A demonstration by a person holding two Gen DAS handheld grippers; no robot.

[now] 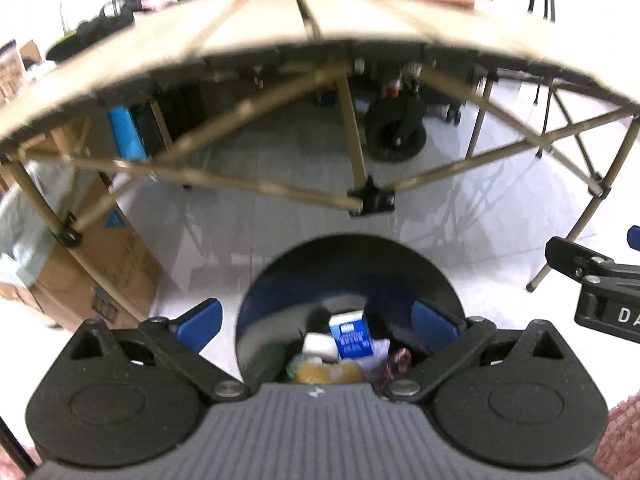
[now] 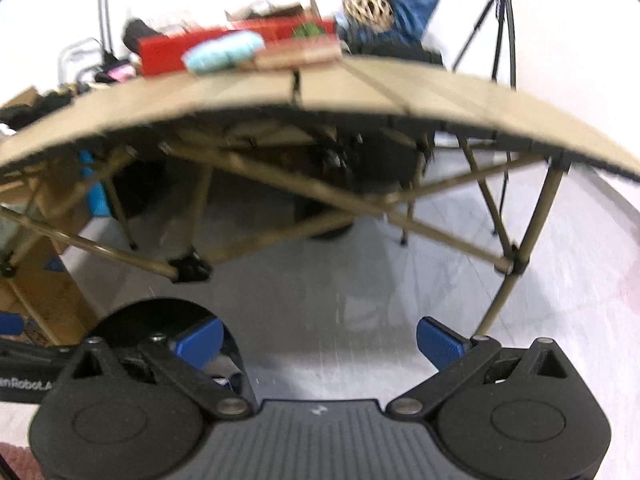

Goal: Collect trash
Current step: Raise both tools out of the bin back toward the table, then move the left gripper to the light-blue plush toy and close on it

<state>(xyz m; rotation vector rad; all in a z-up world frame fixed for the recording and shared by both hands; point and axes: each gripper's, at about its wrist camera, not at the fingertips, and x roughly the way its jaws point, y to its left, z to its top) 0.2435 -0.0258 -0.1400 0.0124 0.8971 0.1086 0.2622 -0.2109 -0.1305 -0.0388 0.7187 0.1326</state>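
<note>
Black trash bin point(image 1: 352, 276) on the pale floor in front of the folding table point(image 1: 280, 20); inside, a blue-and-white carton point(image 1: 351, 334) upright among mixed trash. Left gripper point(image 1: 316, 322) above the bin mouth, jaws spread wide, empty. Right gripper point(image 2: 320, 338) just beside bin, wide open, holding nothing.

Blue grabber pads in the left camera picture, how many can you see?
3. Two are the left gripper's own fingertips, spread apart over the trash bin. A sliver of a third shows at the right edge, on the right gripper; others may be hidden.
</note>
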